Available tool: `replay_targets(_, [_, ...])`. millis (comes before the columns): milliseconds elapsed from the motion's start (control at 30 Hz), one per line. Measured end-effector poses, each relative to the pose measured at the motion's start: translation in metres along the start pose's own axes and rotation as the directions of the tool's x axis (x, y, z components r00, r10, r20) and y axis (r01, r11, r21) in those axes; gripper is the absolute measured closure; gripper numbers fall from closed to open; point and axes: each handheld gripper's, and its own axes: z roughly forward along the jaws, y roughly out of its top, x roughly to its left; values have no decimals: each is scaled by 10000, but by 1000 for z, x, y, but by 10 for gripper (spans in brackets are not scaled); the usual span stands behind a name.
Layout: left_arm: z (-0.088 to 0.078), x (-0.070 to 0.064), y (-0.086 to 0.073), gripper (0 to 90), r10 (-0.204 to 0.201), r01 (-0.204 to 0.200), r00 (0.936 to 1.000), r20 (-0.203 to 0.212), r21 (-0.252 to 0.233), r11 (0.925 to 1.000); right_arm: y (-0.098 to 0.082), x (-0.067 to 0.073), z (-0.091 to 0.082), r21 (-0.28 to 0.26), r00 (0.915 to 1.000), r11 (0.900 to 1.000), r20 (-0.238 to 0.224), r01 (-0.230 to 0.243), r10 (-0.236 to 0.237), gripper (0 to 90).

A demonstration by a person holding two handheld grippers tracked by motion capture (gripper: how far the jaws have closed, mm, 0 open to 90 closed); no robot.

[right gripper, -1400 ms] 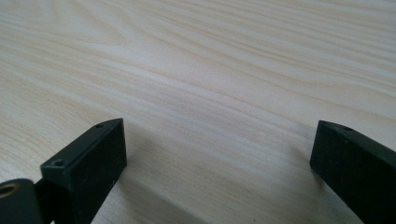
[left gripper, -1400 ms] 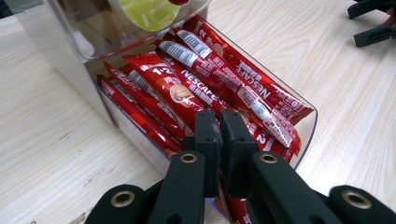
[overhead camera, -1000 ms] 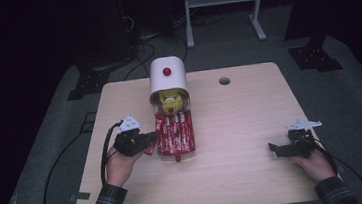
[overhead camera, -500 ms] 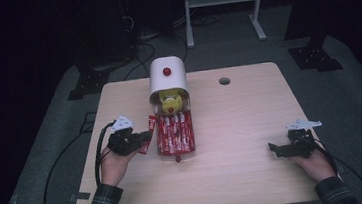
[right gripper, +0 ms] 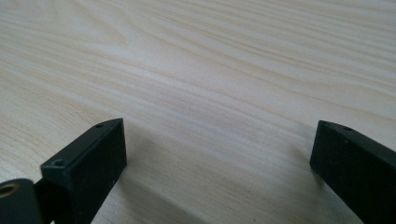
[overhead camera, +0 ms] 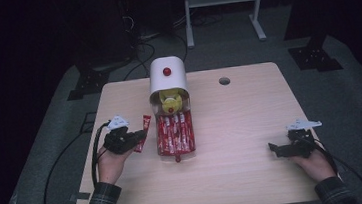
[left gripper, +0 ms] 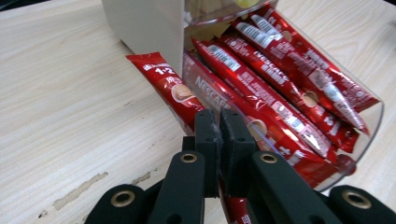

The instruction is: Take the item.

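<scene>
The room around was dark, and a pale wooden table [overhead camera: 241, 126] stood in it on a grey floor.

The left gripper [left gripper: 218, 122] had its jaws pressed together on one red sachet [left gripper: 169, 88], which it held by the lower end. The sachet pointed up and away from the jaws, just beside the clear tray [left gripper: 373, 122], outside its wall. In the high view the same sachet [overhead camera: 142, 132] stood tilted at the left gripper [overhead camera: 137, 138], to the left of the tray [overhead camera: 176, 155]. Inside the tray lay more red sachets [left gripper: 280, 70] side by side, some with the word NESCAFE on them. Behind the tray stood a white dispenser [overhead camera: 167, 75] with a red knob [overhead camera: 167, 71] on top, and a yellow thing [overhead camera: 171, 102] sat in its opening; what it was, I could not tell.

The right gripper [right gripper: 219, 154] had its jaws wide apart and held nothing; between them was bare wood. In the high view this gripper [overhead camera: 280, 150] rested low at the right side of the table, well apart from the tray. A small round hole [overhead camera: 224, 81] was in the far part of the table.
</scene>
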Motion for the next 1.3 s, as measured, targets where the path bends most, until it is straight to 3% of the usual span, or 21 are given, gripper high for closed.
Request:
replay_targets(533, [22,10,-6,868,-172,179,9997,-177,355,9992,0,0,0,-7,10000,10000,2,2,-2,29])
replay_targets(767, [32,15,-13,867,-480,489,9987,-173,533,9974,0,0,0,-6,10000,10000,2,3,-3,29])
replay_targets(1300, [51,17,-20,867,-485,511,9985,-244,1177,9917,0,0,0,-5,10000,10000,2,-1,1,29])
